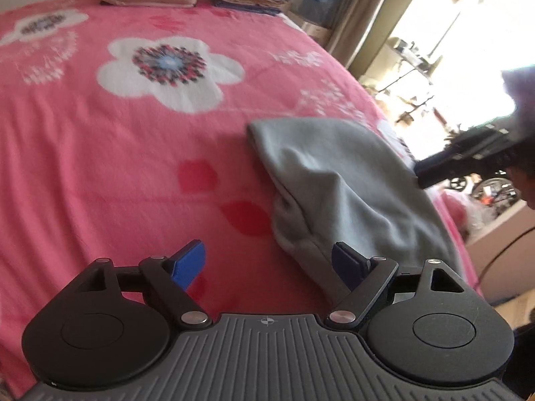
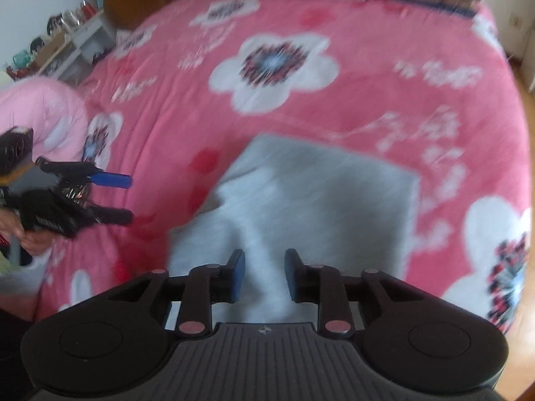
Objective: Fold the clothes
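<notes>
Lying folded on pink bedspread [image 2: 384, 107]: rumpled grey garment [image 2: 311, 200]

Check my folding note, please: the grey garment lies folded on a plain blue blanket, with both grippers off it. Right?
Not quite. The blanket is pink with white flowers, not plain blue, as the right wrist view shows. The rest holds: the grey garment lies folded on it, and the left gripper and right gripper hold nothing.
</notes>
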Tool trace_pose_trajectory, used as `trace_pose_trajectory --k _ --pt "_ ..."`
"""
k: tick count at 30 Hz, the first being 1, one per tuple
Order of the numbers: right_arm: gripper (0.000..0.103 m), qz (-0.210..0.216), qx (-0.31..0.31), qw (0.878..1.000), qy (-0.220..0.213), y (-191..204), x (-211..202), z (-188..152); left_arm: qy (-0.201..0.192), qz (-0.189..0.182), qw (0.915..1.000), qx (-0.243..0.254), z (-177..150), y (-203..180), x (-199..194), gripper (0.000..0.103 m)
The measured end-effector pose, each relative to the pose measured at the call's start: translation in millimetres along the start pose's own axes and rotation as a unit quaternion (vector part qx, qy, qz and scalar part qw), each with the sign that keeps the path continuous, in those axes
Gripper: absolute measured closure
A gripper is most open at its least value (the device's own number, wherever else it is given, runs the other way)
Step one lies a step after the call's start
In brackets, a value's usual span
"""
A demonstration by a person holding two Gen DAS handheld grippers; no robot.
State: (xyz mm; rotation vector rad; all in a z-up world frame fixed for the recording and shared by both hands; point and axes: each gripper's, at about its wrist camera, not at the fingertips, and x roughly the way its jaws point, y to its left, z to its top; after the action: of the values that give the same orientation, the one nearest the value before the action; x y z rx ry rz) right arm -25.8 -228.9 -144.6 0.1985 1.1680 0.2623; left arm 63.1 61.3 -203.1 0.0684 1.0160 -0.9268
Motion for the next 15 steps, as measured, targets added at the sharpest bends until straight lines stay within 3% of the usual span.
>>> trace_pose_trajectory --k 4,10,15 --pt "0.064 0.003 0.003 1.0 0.03 28.5 22.4 5.8 -0.004 -0.008 1.0 0.001 -16.6 -3.2 12.3 0.02" --pt "0.063 -0.007 -0.008 0.999 0.04 54.3 49.2 14.4 -0.031 0.012 0.9989 0.033 -25.1 -3.3 23.2 0.025" --pt "0.063 -0.035 -0.035 0.998 0.036 65.4 60.5 23.2 -0.06 -0.024 0.9973 0.033 -18.6 2.1 27.8 0.03"
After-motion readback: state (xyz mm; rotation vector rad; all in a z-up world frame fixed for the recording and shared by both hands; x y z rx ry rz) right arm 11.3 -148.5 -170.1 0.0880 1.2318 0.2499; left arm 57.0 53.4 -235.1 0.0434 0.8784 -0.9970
